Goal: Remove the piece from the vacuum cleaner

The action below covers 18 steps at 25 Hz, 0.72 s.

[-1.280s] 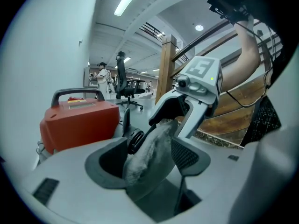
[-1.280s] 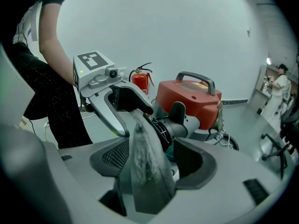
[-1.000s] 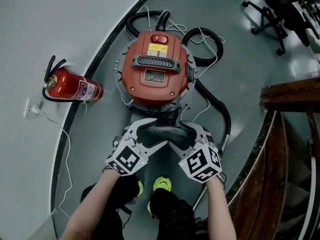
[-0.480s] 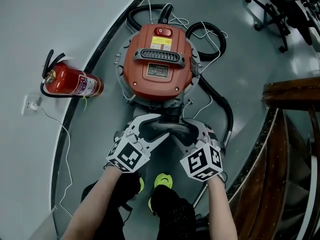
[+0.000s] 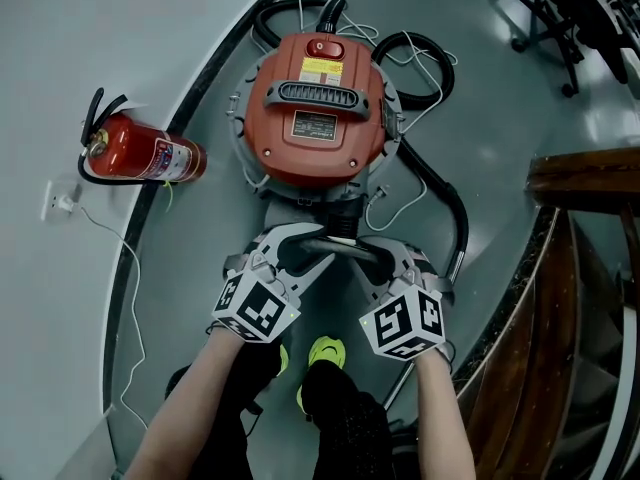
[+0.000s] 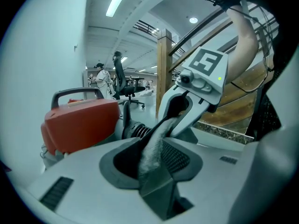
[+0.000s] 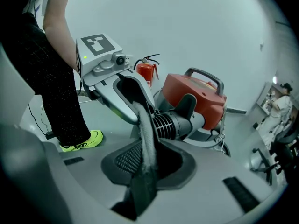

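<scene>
lower centre | left gripper (image 5: 300, 251), right gripper (image 5: 378, 258) | jaws just closing, narrow, clamped on dusty black nozzle (image 5: 339, 251) | red vacuum cleaner (image 5: 315, 118) above

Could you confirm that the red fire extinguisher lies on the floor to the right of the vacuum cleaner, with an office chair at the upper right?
Not quite: the head view shows the fire extinguisher lying to the left of the vacuum cleaner. The office chair is indeed at the upper right.
</scene>
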Motion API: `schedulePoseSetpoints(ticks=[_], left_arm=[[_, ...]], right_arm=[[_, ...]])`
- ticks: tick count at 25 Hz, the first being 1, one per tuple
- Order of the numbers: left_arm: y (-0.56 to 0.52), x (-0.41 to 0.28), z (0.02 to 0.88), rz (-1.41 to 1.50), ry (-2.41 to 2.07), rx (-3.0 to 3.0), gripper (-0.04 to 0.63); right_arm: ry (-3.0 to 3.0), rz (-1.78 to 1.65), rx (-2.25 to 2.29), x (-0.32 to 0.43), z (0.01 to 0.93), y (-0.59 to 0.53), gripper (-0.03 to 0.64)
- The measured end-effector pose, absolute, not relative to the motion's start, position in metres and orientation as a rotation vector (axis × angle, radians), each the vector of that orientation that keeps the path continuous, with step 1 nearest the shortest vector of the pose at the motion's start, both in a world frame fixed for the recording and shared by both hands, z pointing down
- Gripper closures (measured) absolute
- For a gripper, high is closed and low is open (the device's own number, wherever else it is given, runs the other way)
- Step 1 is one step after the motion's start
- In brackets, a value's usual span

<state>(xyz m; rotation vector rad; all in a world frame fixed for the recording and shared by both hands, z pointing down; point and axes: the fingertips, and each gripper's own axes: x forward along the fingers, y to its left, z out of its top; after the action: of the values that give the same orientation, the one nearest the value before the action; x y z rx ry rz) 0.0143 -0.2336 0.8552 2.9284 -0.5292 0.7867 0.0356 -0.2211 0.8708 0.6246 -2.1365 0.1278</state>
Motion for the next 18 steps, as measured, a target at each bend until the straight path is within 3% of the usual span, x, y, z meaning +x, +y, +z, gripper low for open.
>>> schedulePoseSetpoints(ticks=[18], left_arm=[[-0.2265,0.0117,0.8540,0.847,-0.576,2.901,0.480]], right_arm=[[-2.124,0.111,0.609,0.0356,0.8692,-0.2161,0.554]])
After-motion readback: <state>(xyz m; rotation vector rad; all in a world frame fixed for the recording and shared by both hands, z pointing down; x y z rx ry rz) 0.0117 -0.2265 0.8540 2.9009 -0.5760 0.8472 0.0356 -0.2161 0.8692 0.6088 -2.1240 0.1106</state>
